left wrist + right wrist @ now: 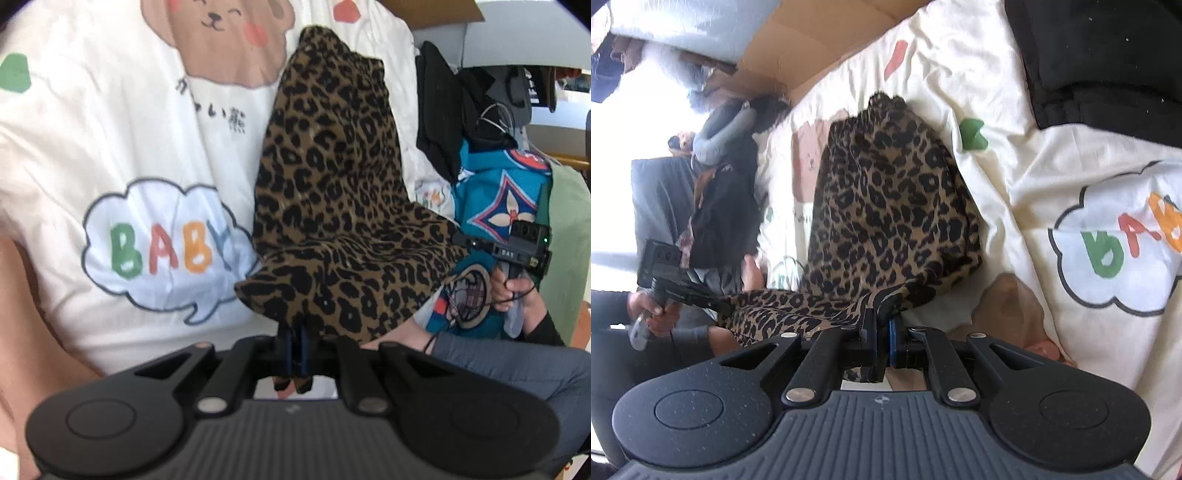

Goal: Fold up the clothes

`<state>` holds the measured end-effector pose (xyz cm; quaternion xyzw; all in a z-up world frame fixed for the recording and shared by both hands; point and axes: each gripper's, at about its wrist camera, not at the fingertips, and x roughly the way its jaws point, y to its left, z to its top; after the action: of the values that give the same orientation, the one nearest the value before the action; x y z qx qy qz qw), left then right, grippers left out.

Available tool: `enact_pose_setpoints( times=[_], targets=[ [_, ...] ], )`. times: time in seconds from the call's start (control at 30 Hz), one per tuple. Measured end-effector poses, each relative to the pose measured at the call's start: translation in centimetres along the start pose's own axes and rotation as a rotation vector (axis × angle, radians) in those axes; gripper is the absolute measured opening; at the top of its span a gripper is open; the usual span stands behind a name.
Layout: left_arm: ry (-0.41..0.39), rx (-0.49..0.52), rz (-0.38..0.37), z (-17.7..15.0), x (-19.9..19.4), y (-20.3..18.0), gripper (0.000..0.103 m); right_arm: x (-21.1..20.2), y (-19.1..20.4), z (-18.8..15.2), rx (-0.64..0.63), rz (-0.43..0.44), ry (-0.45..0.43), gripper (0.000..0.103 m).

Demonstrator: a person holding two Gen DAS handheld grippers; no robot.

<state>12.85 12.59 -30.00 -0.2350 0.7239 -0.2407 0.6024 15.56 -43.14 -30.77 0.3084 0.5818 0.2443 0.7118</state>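
Observation:
A leopard-print garment [332, 192] lies stretched over a white bedsheet [110, 147] printed with a bear and the word BABY. My left gripper [295, 332] is shut on its near edge, and a scrap of the fabric pokes out behind the blue pads. In the right wrist view the same leopard-print garment [886, 206] bunches in the middle, with my right gripper [882, 314] shut on another corner of it. Each view shows the other gripper off to the side, held by a hand, with the cloth spanning between them.
Dark clothing [443, 110] and a teal patterned garment [498, 199] are heaped at the right of the bed. A black garment [1108, 55] lies at the upper right in the right wrist view. A cardboard box [812, 44] stands past the bed. The person's grey-clad leg [517, 369] is close by.

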Motion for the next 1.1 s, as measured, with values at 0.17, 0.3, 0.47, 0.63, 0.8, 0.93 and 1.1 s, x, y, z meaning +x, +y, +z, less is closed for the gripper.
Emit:
enact_pose_setpoints(
  times=[0.17, 0.3, 0.47, 0.63, 0.8, 0.93, 1.1],
  targets=[
    [-0.052, 0.013, 0.002, 1.9, -0.9, 0.2, 0.005, 0.2, 0.4, 1.0, 0.006, -0.018, -0.04, 0.004],
    [-0.081, 0.04, 0.01, 3.8, -1.2, 0.0, 0.005, 0.3, 0.2, 1.8, 0.03, -0.035, -0.081, 0.004],
    [-0.087, 0.06, 0.023, 5.9, -0.8, 0.3, 0.005, 0.8, -0.1, 2.7, 0.06, -0.06, -0.112, 0.004],
    [-0.131, 0.01, 0.022, 7.3, 0.0, 2.2, 0.005, 2.1, -1.0, 3.6, 0.115, -0.052, -0.141, 0.004],
    [-0.173, -0.078, -0.003, 9.2, 1.5, 4.7, 0.005, 3.7, -2.7, 4.2, 0.169, -0.042, -0.17, 0.004],
    [-0.197, -0.093, -0.018, 10.2, 2.4, 5.7, 0.005, 4.9, -4.1, 4.4, 0.19, -0.044, -0.189, 0.004],
    [-0.207, -0.09, 0.009, 11.3, 3.5, 6.3, 0.005, 5.9, -5.0, 4.7, 0.22, -0.045, -0.239, 0.004]
  ],
)
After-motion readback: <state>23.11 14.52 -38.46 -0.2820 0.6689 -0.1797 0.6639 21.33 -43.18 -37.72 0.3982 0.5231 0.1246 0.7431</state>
